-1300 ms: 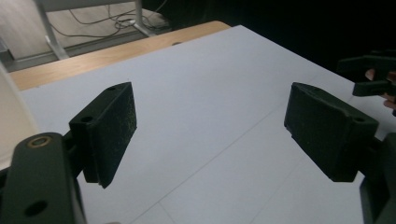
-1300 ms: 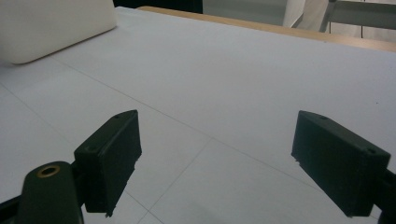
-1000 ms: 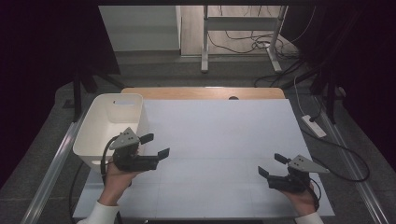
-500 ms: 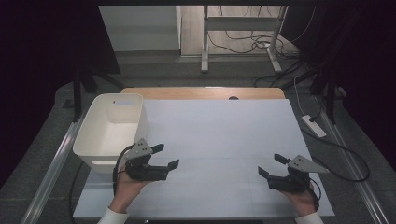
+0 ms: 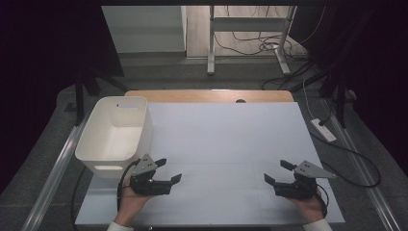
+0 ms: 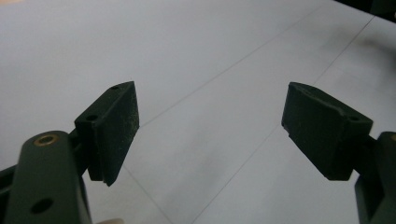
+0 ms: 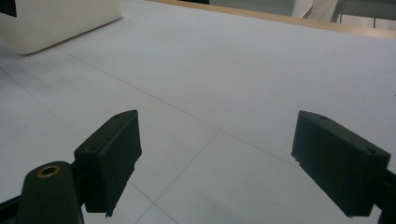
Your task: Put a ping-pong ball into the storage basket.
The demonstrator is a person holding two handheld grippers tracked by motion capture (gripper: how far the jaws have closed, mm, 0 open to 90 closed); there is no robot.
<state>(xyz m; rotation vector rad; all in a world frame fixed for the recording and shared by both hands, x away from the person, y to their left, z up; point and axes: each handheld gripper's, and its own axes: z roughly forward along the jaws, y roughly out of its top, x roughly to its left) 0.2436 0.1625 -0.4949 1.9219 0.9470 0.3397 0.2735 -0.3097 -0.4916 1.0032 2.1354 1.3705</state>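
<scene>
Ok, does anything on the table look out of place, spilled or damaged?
Nothing stands out. The white plastic bin sits upright at the white table sheet's left edge, and both tongs, left and right, are open and hold nothing.

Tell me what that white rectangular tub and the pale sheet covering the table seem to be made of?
The white rectangular tub looks like moulded plastic: smooth matte walls, rounded corners, a cut-out handle slot. The pale sheet seems to be paper or thin card, judging by its flat matte surface and faint straight crease lines; I can't tell which.
</scene>
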